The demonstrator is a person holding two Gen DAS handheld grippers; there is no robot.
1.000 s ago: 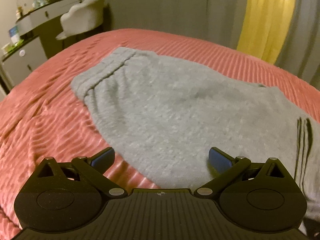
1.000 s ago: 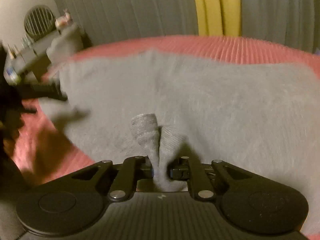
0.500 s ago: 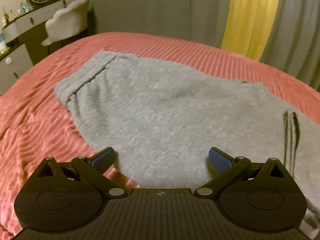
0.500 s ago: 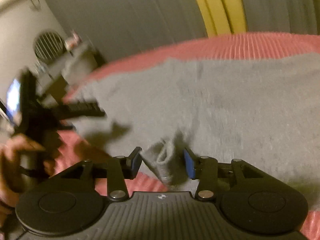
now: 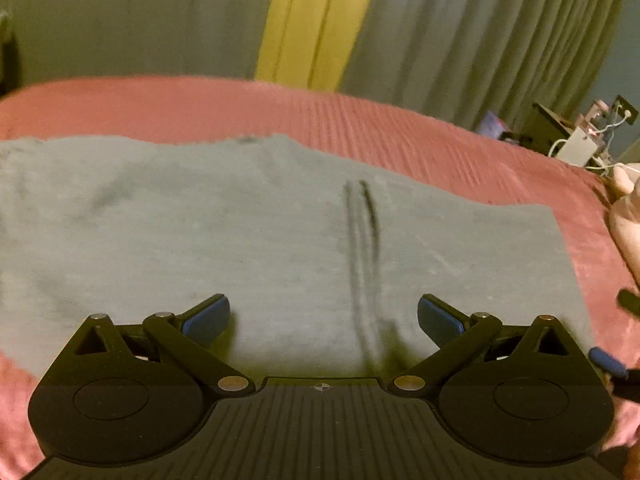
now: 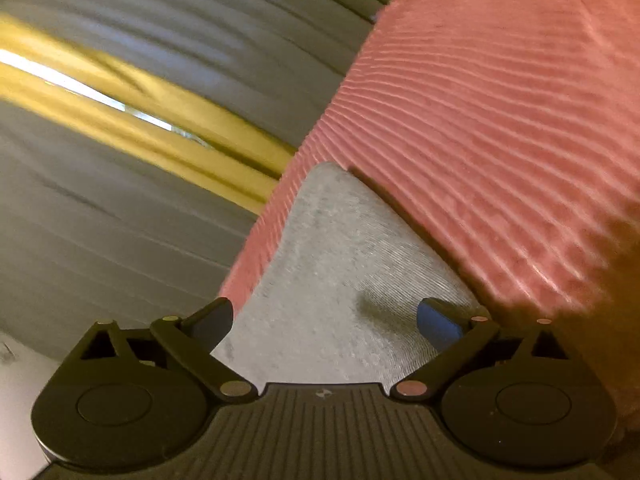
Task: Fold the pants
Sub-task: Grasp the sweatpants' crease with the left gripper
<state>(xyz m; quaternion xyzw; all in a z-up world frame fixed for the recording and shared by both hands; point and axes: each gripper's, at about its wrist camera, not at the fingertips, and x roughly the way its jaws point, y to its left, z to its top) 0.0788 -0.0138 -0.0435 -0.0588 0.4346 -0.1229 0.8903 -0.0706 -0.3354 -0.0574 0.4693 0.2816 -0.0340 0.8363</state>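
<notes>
As both tongs gape, pants [image 5: 240, 232] edge near bedspread [image 5: 400, 128]

A bed under a ribbed pink bedspread [image 5: 400, 128] fills the room's middle, grey curtains [image 5: 460, 36] and a yellow curtain [image 5: 316, 20] hang at twelve o'clock, and cluttered electronics with white cables [image 5: 580, 140] sit at two o'clock in dim, warm light.

Fuzzy knit pants [image 5: 240, 232], ribbed bedspread [image 6: 500, 120]

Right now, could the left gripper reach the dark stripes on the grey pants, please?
Probably yes: the left gripper is open just above the grey pants, with the dark stripes between its fingers and nothing intervening.
</notes>
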